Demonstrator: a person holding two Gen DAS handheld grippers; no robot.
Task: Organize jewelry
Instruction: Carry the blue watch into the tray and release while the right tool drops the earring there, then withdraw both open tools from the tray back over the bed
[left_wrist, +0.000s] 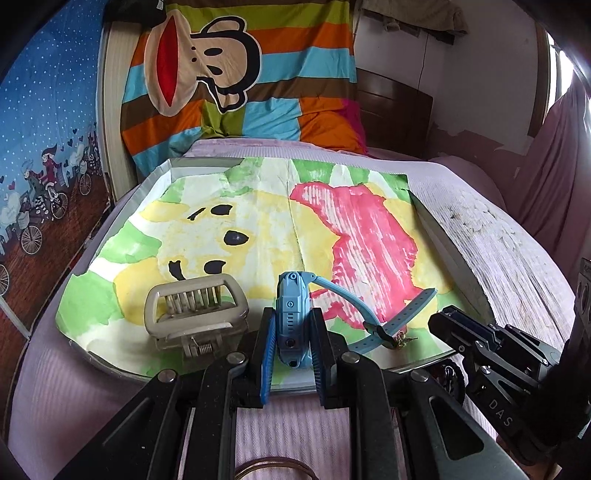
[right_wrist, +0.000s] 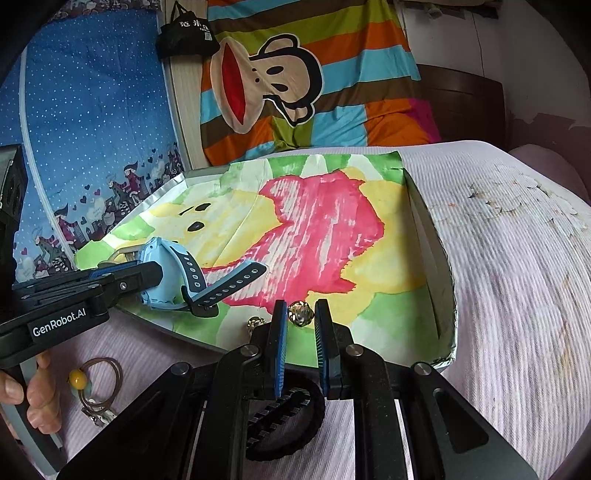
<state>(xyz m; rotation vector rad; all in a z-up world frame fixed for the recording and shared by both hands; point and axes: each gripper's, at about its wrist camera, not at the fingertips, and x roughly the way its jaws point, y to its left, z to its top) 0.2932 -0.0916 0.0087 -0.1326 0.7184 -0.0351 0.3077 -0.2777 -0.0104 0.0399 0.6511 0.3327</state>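
- Holding the blue watch (left_wrist: 291, 314) on its edge in my left gripper (left_wrist: 293, 325), both pads pressed flat against the case; I take it by the rigid body because the loose straps would give me nothing firm to clamp.
- The straps trail away to the right over the painted paper (left_wrist: 258, 229) lining the tray (left_wrist: 448, 251), so the watch sits low above the tray's near edge, likely about to be set down there.
- A beige hair clip (left_wrist: 195, 310) stands just beside the watch on the left, already on the paper, which I read as the tray being the collecting spot.
- My right gripper (right_wrist: 301, 314) has its jaws parted with nothing clamped; a small faceted gold earring (right_wrist: 301, 313) lies on the paper between the fingertips, and I judge it lined up that way so one squeeze can take it.
- A second small gold piece (right_wrist: 254, 323) rests just left of that finger, near the tray's front edge.
- Outside the tray, on the pale bedspread (right_wrist: 498, 258), a brown hair tie with a yellow bead (right_wrist: 98, 384) lies to the left and a black ring-shaped band (right_wrist: 284, 424) sits under my right tool; both appear yet to be sorted.
- The earring is tiny and rounded, so I expect it could slip or roll if the pads close off-centre.
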